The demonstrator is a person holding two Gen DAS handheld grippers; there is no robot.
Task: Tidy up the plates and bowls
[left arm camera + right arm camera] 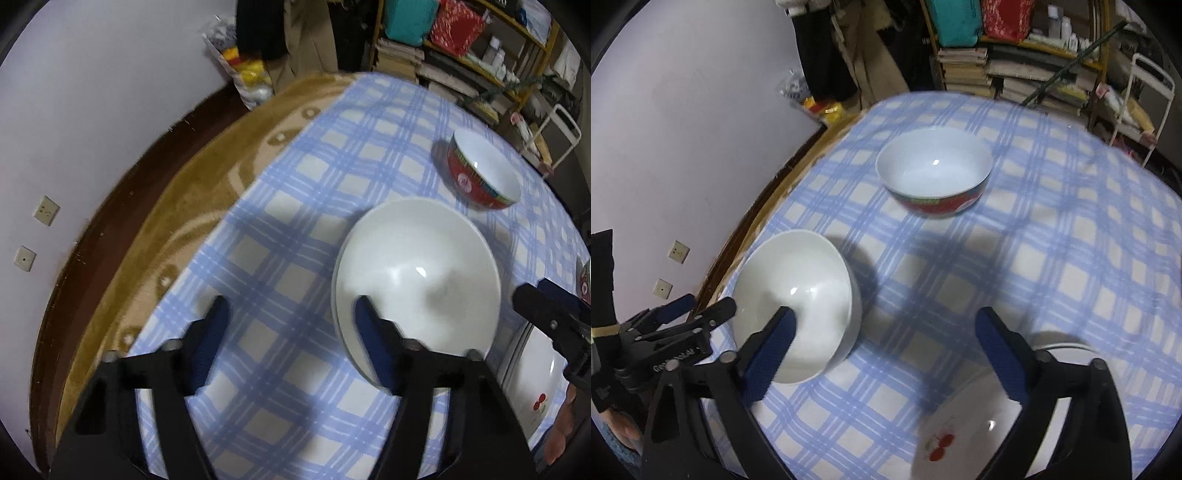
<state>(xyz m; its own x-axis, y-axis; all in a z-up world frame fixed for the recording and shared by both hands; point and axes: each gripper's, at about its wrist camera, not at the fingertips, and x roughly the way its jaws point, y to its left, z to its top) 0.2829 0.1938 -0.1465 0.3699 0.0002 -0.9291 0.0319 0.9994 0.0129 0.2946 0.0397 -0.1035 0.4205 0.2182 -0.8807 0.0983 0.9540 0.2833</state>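
On the table in front of you lies a checked cloth (1015, 258), spread over a second blanket (192, 206) that shows along the cloth's left edge, towards the wall (683, 147). Nearest you on the left sits a plain bowl (798, 302), resting on the cloth. Farther back and to the right of it stands a patterned bowl (936, 171), well apart from the first. Nearest you on the right lies a plate with a cherry motif (960, 435), on the cloth, right of the plain bowl. Behind the table, at the far right, stands a shelf unit (1015, 66) stacked with books and boxes.
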